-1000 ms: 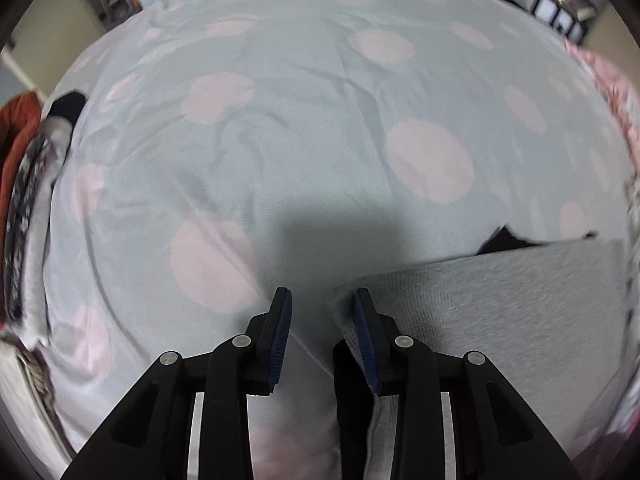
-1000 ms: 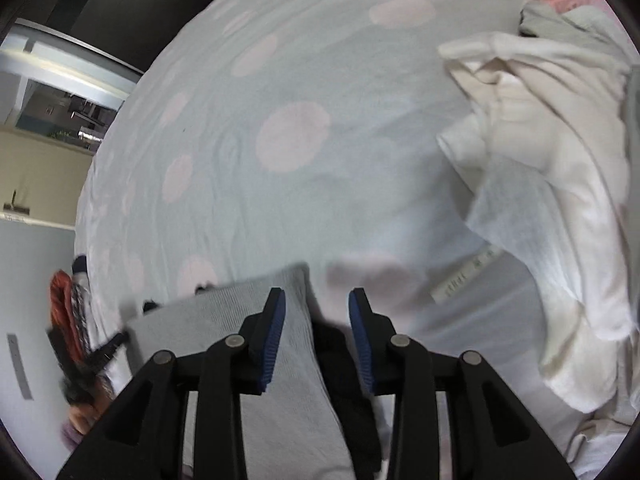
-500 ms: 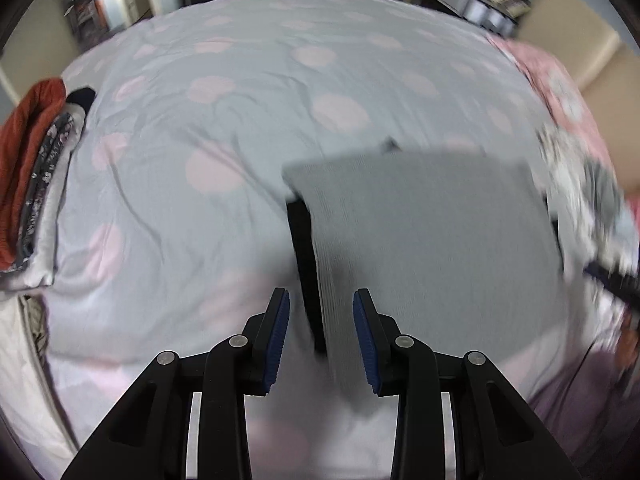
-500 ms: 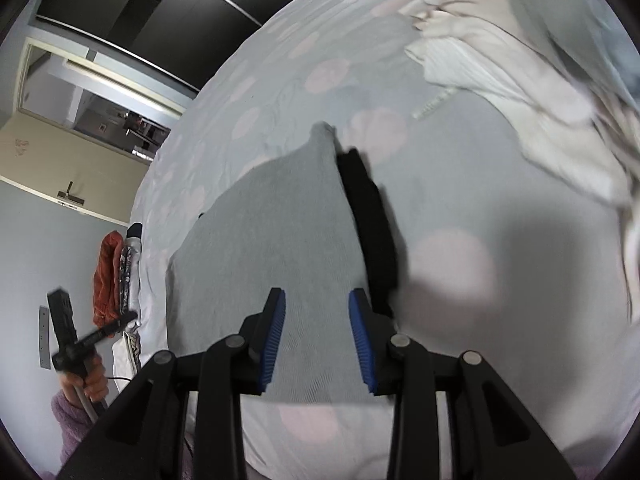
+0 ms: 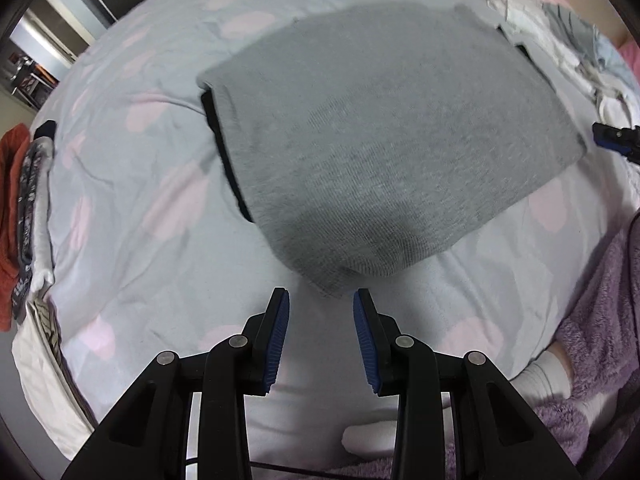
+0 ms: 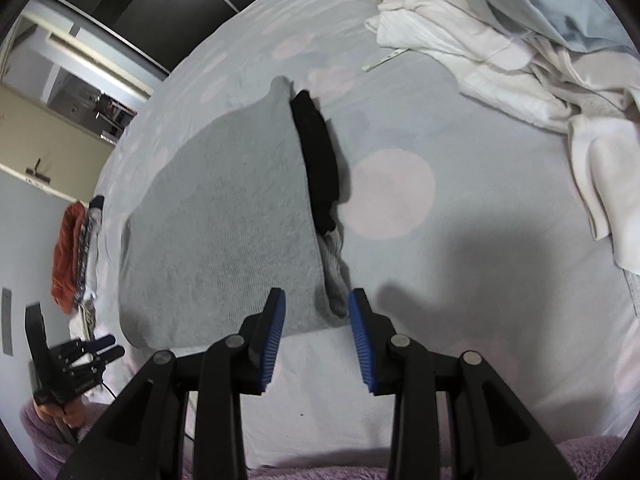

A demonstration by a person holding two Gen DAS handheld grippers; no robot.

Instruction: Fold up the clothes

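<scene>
A folded grey garment (image 5: 384, 140) lies flat on the pale dotted bedsheet (image 5: 132, 216), with a black layer (image 5: 218, 132) showing under its left edge. My left gripper (image 5: 320, 300) hovers just short of the garment's near corner, open, nothing between its pads. In the right wrist view the same grey garment (image 6: 224, 232) shows its black part (image 6: 320, 164) along the right edge. My right gripper (image 6: 316, 300) stands open over the near right corner without pressing it. Each gripper appears in the other's view: the right gripper (image 5: 612, 140), the left gripper (image 6: 80, 356).
A heap of unfolded white and pale blue clothes (image 6: 520, 60) lies at the far right of the bed. A stack of folded clothes (image 5: 24, 200) with an orange piece sits at the left edge. A purple fleece sleeve (image 5: 600, 352) and a white sock (image 5: 548, 372) are close by.
Both grippers have drawn back from the grey garment toward the near side of the bed. It now lies released and fully in view. The left wrist has rolled.
</scene>
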